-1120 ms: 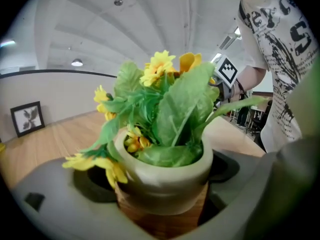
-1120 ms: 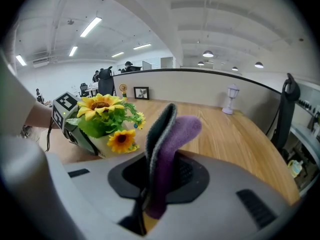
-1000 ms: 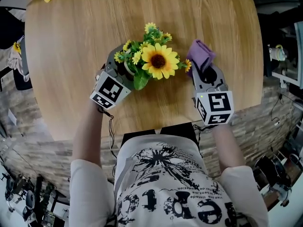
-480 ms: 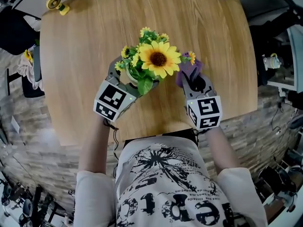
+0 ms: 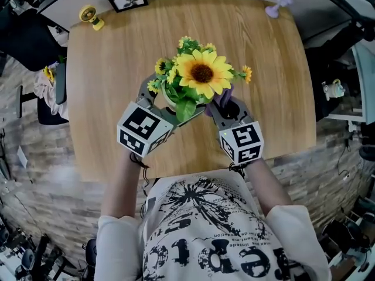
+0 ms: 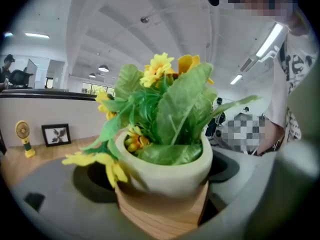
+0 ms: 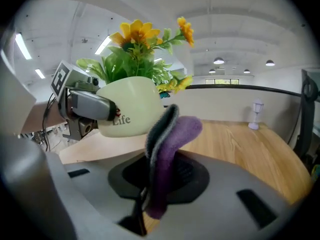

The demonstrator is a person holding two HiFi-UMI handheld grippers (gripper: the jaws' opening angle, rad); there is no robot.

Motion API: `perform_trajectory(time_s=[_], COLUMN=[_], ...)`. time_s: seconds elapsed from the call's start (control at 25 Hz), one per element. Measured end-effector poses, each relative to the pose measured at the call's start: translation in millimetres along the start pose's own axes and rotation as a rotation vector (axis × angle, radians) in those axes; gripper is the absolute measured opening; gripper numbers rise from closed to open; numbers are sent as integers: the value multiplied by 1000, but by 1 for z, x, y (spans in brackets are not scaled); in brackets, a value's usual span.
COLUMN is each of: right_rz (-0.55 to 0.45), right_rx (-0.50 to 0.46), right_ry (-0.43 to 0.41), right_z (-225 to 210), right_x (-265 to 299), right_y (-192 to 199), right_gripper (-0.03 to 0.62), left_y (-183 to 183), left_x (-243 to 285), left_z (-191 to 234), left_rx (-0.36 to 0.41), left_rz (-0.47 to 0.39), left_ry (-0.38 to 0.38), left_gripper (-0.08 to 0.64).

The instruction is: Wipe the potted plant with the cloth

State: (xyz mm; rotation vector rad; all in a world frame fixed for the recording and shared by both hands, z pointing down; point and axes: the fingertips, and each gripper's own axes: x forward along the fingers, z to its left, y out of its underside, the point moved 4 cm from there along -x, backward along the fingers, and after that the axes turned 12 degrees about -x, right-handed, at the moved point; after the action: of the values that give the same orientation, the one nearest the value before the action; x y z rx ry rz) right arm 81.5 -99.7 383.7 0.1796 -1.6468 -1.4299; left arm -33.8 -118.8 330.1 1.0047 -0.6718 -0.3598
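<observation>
Close to the table's near edge, the right gripper is clenched on a folded purple cloth, which stands up just beside the pot. The left gripper grasps the potted plant by its cream pot, jaws spread wide around it, over the table's middle. Along the far edge stand a yellow fan, a picture frame and a small purple lamp.

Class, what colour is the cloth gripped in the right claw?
The cloth is purple with a grey edge, clearest in the right gripper view.
</observation>
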Motion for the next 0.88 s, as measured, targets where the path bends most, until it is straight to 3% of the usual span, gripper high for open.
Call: perform_trajectory(time_s=[0.44, 0.88], right_rz=[-105, -196], right_rx=[-99, -114], right_ry=[-77, -186], right_z=[11, 39], right_x=[7, 17], right_y=[-29, -48], right_gripper=[67, 67], left_y=[-18, -27], left_x=[-8, -16], left_z=[-6, -5], left_rx=[23, -44], left_rz=[-31, -101], left_ry=[25, 76], left_gripper=[523, 523])
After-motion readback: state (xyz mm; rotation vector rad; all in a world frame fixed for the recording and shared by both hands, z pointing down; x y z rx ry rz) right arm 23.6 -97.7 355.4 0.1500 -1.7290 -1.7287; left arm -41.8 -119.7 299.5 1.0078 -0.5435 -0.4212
